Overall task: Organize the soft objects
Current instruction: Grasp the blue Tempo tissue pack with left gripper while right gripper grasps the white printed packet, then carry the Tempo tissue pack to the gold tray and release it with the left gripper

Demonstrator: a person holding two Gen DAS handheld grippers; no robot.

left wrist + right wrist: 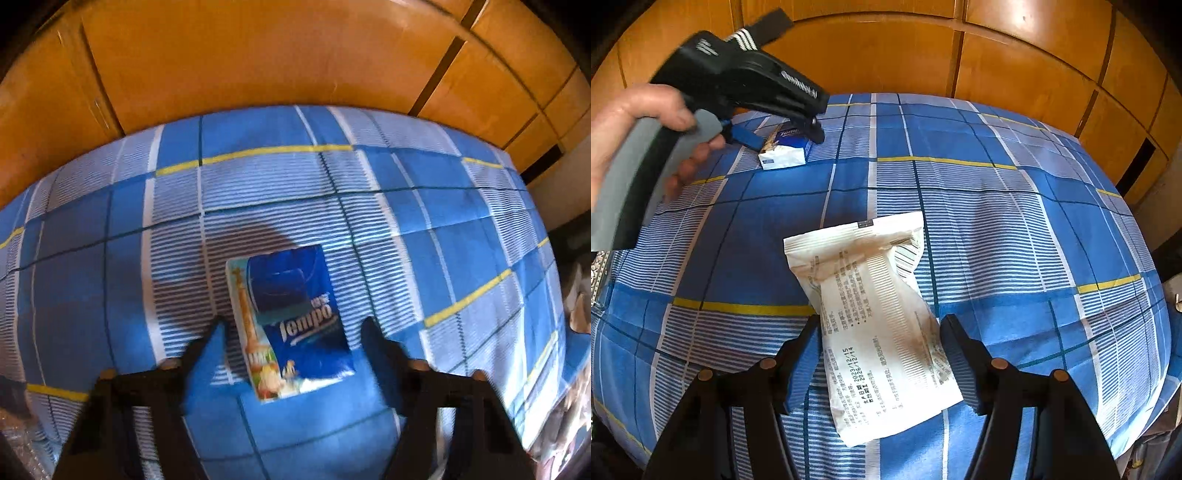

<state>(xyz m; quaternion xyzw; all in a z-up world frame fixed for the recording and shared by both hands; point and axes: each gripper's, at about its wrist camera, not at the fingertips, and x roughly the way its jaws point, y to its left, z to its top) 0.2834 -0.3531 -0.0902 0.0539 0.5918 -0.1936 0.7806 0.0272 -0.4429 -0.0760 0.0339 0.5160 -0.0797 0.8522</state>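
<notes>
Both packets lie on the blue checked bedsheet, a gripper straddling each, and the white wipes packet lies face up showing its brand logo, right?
No. In the right wrist view the white wipes packet lies printed back up, showing small text and dates. The rest holds.

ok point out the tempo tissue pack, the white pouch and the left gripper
tempo tissue pack (295, 325): left wrist view, blue printed front
white pouch (882, 325): right wrist view, printed back panel
left gripper (786, 134): right wrist view, between its fingertips, over the pack

Both claws, left claw (293, 323) and right claw (881, 319), point steeply downward, jaws seemingly parted.
</notes>
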